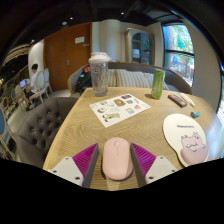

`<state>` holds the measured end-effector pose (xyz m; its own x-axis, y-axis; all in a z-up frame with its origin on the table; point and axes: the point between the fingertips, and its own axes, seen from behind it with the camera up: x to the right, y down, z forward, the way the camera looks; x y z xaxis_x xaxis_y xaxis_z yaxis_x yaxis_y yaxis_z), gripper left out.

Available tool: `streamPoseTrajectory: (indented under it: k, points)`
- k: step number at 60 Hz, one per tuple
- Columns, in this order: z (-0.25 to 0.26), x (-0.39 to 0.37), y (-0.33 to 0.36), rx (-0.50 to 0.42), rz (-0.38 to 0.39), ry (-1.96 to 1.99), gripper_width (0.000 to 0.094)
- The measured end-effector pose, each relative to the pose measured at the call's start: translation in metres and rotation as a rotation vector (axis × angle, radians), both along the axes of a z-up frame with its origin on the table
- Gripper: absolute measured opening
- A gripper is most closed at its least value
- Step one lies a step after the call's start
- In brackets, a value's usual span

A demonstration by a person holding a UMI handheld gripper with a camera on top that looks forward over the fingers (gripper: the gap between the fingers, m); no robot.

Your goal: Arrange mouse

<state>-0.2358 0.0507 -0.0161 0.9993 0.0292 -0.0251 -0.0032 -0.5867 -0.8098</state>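
A pale pink computer mouse (116,157) sits lengthwise between my two fingers, low over the near edge of the wooden table (90,125). My gripper (116,163) is shut on it, with the magenta pads (86,158) pressed against its left and right sides. A round white mouse pad (184,131) with a cartoon print lies on the table ahead and to the right of the fingers, with a pink shape (194,152) at its near edge.
Beyond the fingers lie a white sheet with stickers (119,107), a clear lidded cup (99,72), a green bottle (157,83), a dark flat item (178,99) and a small blue thing (196,114). A grey chair (35,125) stands at the table's left.
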Motion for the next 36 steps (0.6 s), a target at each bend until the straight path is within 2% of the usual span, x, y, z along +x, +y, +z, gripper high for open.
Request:
streamPoseTrajectory:
  k: [3,15,22,29,31,36]
  points:
    - [-0.001,0.005,0.0,-0.003,-0.035,-0.003,0.0531]
    - [-0.003,0.004,-0.001,-0.033,-0.049,-0.013,0.0472]
    - [-0.003,0.002,-0.001,-0.071,-0.013,-0.015,0.0395]
    - [0.003,-0.007,-0.011,-0.114,0.052,0.045,0.0382]
    - [0.015,-0.007,-0.013,-0.101,0.073,0.058,0.0383]
    - [0.07,0.017,-0.004,0.018,0.102,0.001,0.0387]
